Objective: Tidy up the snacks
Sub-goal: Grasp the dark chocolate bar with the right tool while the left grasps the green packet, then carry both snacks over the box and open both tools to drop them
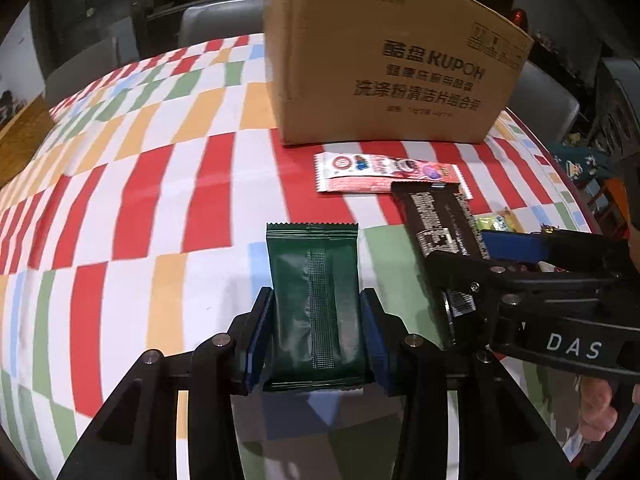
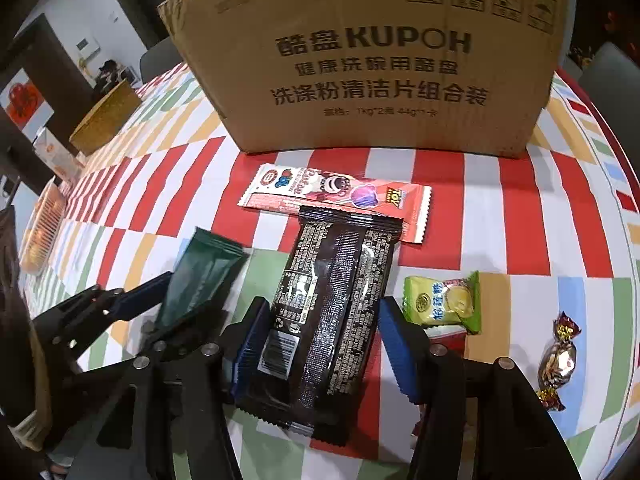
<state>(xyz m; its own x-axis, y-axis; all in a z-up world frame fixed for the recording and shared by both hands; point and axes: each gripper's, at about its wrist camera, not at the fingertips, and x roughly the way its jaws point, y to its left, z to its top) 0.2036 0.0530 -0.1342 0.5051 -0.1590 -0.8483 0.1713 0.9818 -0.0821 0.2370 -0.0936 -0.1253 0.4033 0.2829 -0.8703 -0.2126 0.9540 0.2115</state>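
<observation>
Left wrist view: left gripper (image 1: 316, 316) clamped on green packet (image 1: 316, 300), above checked tablecloth (image 1: 160, 200). Right gripper (image 2: 324, 344) spread wide around black snack bar (image 2: 328, 300), pads not pressing it. Bar's far end overlaps pink lollipop pack (image 2: 336, 192), just before cardboard box (image 2: 372, 60). Right of it: lime candy (image 2: 444, 300), brown foil candy (image 2: 558, 360).

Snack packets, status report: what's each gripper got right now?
Left gripper shut on green packet. Right gripper open, straddling dark packet on tablecloth. Dark packet overlaps pink lollipop wrapper. Cardboard box beyond.
</observation>
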